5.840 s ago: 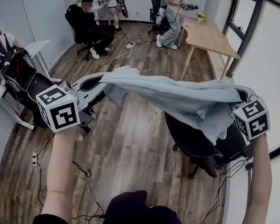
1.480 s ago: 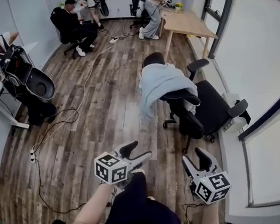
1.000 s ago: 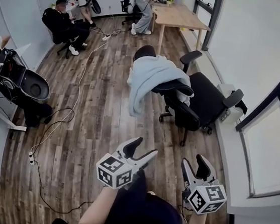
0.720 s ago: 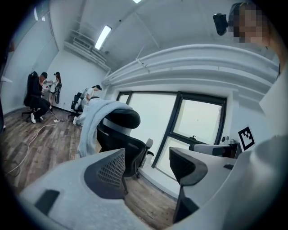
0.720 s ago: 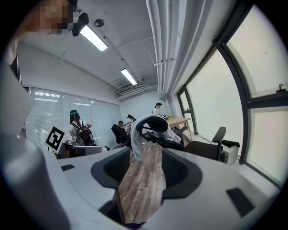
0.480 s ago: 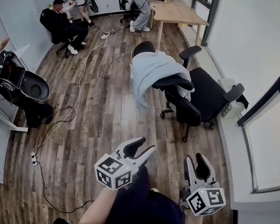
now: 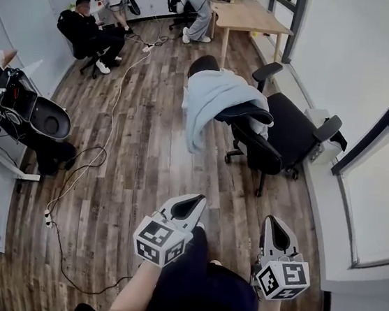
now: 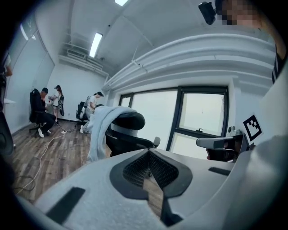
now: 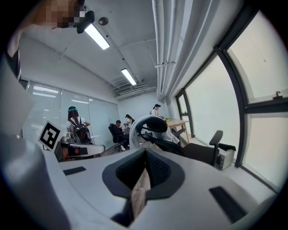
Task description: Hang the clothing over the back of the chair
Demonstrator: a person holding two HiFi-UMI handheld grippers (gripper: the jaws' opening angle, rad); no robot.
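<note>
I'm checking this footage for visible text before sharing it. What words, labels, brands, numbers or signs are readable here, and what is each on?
Readable words, brands or numbers: none in any view.
Signs only: black-and-white square markers on the cubes of the left tongs and right tongs; they carry no letters.
The clothing and chair show no readable label.

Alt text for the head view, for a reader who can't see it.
A pale blue garment hangs over the back of a black office chair on a wood floor. Near the bottom edge, the left tool and right tool are both shut and empty, apart from the chair.
</note>
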